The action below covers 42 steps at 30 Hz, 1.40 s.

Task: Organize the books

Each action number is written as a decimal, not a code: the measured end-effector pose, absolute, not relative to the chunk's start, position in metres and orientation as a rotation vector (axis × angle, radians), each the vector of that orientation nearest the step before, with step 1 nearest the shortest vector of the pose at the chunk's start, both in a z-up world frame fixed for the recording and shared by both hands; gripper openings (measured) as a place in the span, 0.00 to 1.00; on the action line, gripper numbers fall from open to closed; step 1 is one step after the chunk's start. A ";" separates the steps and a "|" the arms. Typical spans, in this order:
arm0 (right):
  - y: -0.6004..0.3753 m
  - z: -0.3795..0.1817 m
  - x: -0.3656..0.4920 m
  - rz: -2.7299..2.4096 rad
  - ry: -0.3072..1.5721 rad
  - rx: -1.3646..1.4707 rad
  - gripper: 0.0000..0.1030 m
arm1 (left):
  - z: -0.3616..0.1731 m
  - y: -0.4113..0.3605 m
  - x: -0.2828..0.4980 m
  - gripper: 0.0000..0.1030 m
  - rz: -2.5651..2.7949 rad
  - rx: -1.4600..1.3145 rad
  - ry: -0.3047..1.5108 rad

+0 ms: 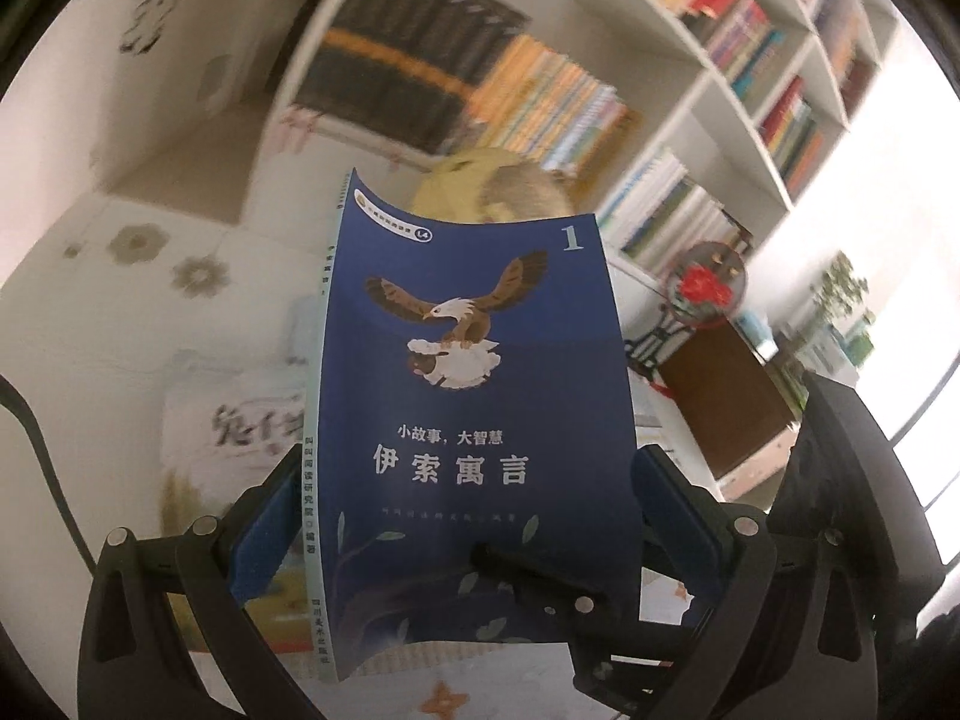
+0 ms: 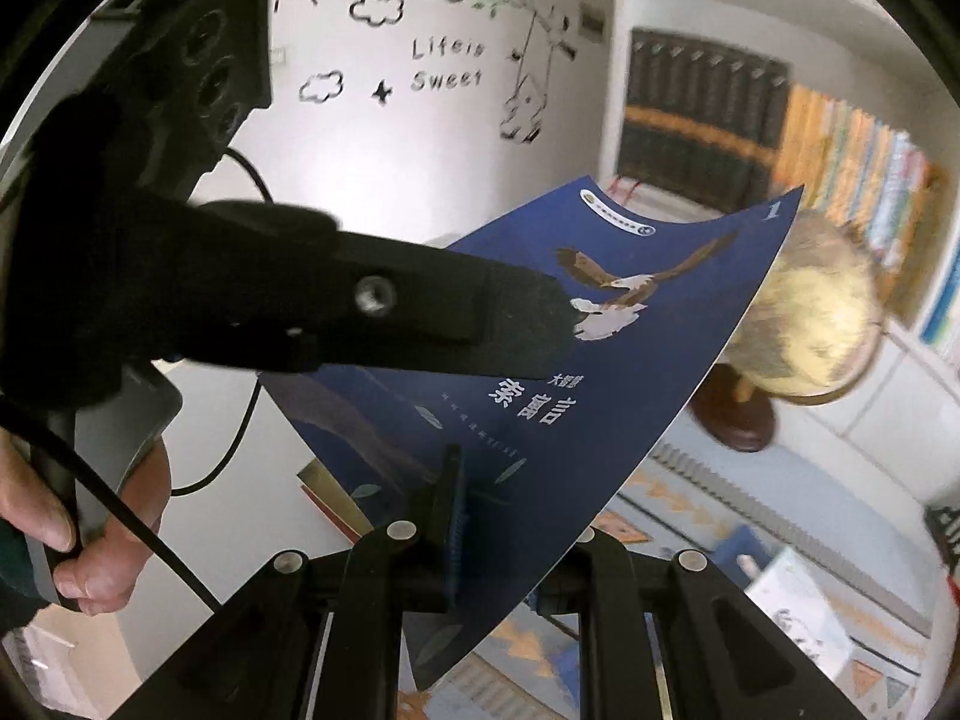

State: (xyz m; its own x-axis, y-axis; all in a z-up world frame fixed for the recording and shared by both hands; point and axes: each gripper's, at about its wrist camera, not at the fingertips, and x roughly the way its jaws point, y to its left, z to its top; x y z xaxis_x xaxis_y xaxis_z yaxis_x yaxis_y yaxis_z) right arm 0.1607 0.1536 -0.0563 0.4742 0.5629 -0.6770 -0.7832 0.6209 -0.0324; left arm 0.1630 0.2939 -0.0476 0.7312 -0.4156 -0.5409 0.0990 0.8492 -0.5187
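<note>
A thin blue book (image 1: 474,420) with an eagle on its cover stands tilted in the air, its cover bowed across the width. My left gripper (image 1: 468,492) has its jaws spread wide, and a blue pad (image 1: 267,540) meets the spine edge while the other meets the opposite edge. In the right wrist view one left finger (image 2: 456,312) lies along the spine side of the book (image 2: 630,372). My right gripper (image 2: 510,516) is shut on the book's lower edge, and one of its fingers (image 1: 540,588) shows across the cover's foot in the left wrist view.
A white bookcase (image 1: 708,78) full of books rises behind, and a globe (image 2: 804,324) on a dark base stands in front of it. The table (image 2: 750,516) below has a patterned cloth and more books. A hand (image 2: 90,546) grips the left gripper's handle, with a cable trailing.
</note>
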 end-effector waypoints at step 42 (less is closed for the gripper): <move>0.191 -0.168 0.207 0.912 1.137 -0.002 0.28 | -0.156 0.369 0.133 0.99 -0.191 -0.742 0.897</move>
State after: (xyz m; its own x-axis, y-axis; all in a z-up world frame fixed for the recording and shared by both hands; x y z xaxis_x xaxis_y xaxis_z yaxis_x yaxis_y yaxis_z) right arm 0.2071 0.1913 -0.1681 0.1131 0.6203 -0.7761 -0.6227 0.6529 0.4312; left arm 0.1333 0.3694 -0.1559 0.6257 -0.4457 -0.6402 -0.1461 0.7392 -0.6574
